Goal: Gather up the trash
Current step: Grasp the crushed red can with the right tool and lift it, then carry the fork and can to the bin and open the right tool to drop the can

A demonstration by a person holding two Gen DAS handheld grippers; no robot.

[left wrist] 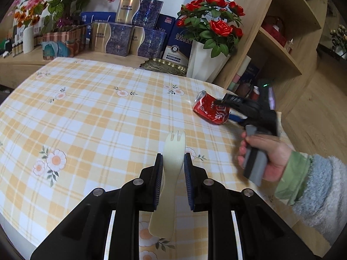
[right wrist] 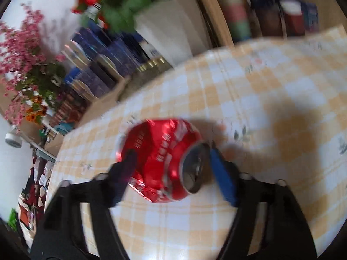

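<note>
Two handheld grippers at work over a table (left wrist: pixel 91 112) spread with a yellow checked cloth. The left gripper (left wrist: pixel 173 162) straddles a cream plastic spork (left wrist: pixel 171 173) lying flat on the cloth near the front edge, tines pointing away; the pads stand close on either side of its neck, the left one at or near contact and a narrow gap showing on the right, so the jaws are nearly closed but not yet clamped. The spork appears light, thin and stiff; judged from its shape, the narrow neck offers the surest hold, though its smooth edges could slip or the piece could pivot. The right gripper (right wrist: pixel 171 164), held in the person's hand (left wrist: pixel 266 158), spans a crushed red drink can (right wrist: pixel 164 160) toward the right edge of the table; whether the can is lifted cannot be told. Its fingers press the dented wall on one side and the rim end on the other. The can is likely empty, light and easily deformed, with slick creased metal; a grip across the crumpled middle should seat best
</note>
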